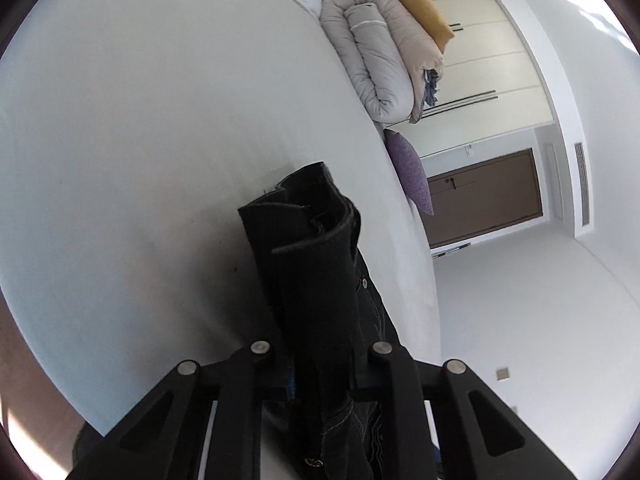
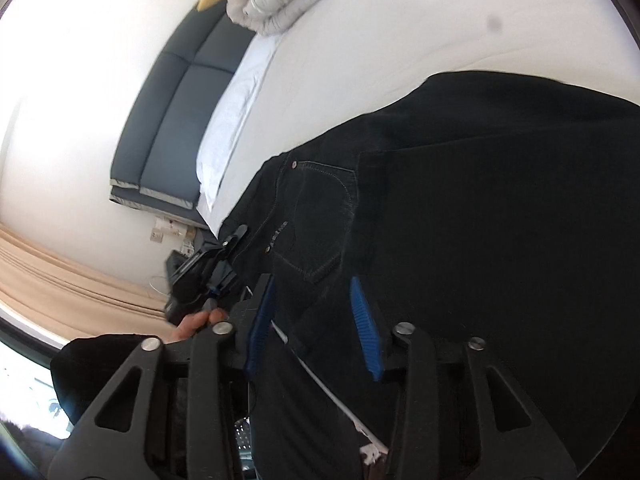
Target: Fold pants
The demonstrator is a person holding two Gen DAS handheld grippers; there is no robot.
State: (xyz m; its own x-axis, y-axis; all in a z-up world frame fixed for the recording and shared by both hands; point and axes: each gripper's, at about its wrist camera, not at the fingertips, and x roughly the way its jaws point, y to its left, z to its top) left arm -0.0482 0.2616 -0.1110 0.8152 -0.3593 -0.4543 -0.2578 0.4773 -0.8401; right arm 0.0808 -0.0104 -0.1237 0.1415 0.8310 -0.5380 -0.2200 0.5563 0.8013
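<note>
Black denim pants (image 2: 480, 208) lie spread on a white bed (image 2: 380, 32), with a back pocket showing. My left gripper (image 1: 320, 384) is shut on a bunched edge of the pants (image 1: 316, 264) and holds it up above the bed (image 1: 140, 140); its fingertips are hidden by the fabric. My right gripper (image 2: 316, 320) is open, its blue pads (image 2: 366, 332) apart just over the pants below the pocket, with nothing between them. The left gripper (image 2: 208, 272) also shows in the right wrist view, at the pants' edge.
A rolled grey duvet (image 1: 376, 52), a yellow pillow (image 1: 424, 8) and a purple pillow (image 1: 412, 172) lie along the bed's far edge. A dark headboard (image 2: 176, 120) and white pillows (image 2: 236, 112) are at the bed's head. A wardrobe (image 1: 492, 64) and brown door (image 1: 484, 196) stand beyond.
</note>
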